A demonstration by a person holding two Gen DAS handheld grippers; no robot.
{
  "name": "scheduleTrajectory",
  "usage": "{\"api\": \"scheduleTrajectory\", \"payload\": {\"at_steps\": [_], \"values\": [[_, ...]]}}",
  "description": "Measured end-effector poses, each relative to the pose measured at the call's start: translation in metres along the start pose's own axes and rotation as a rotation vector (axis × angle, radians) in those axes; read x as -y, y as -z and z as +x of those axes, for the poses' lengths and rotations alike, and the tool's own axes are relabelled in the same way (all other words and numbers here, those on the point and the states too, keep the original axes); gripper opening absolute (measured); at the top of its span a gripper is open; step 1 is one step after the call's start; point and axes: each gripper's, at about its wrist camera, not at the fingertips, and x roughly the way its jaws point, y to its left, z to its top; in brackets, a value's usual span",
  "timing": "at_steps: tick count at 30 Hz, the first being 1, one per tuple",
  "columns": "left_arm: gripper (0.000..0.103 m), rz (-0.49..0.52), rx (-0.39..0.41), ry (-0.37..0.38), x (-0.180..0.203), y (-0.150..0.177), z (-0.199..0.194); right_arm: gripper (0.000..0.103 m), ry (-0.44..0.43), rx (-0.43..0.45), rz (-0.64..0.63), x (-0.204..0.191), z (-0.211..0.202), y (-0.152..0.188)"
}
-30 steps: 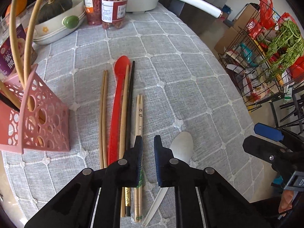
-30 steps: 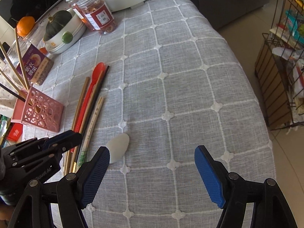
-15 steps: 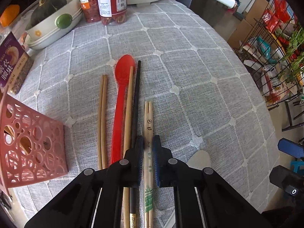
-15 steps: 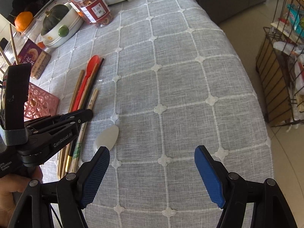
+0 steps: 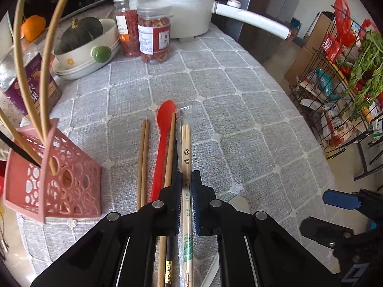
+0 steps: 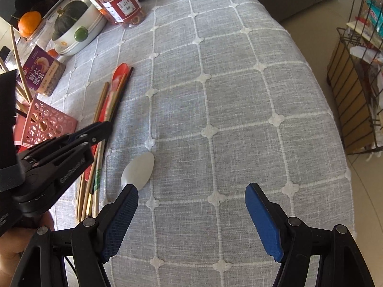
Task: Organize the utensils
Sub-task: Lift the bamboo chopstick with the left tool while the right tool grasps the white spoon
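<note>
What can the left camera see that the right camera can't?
Only the left view shows the white pot with its long handle, the green herbs on the wire rack, and the left hand-held gripper shut on the wrapped chopsticks. Only the right view shows the right hand-held gripper with its jaws wide open and nothing between them. Both show the red spoon, the pink basket, the white spoon and the jars.

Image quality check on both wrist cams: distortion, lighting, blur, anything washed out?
Left wrist view: strong fisheye bowing, dark vignette corners; bright daylight, white pot nearly washed out; wrapped chopsticks between the left gripper's pads sharp, wrapper slightly glossy. Right wrist view: same curvature, tablecloth grid bends; soft even light, faint shadows; white spoon and right gripper sharp, no motion blur.
</note>
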Motion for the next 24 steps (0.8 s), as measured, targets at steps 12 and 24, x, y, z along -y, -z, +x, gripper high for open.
{"api": "scheduleTrajectory", "payload": {"at_steps": [12,24], "values": [[0.005,-0.067,0.187,0.017,-0.042,0.026,-0.100,0.077,-0.059,-0.097,-0.001,-0.039,0.042,-0.004],[0.005,-0.077,0.216,0.020,-0.067,0.042,-0.123,0.053,0.053,-0.122,-0.027,-0.061,0.070,-0.009]]}}
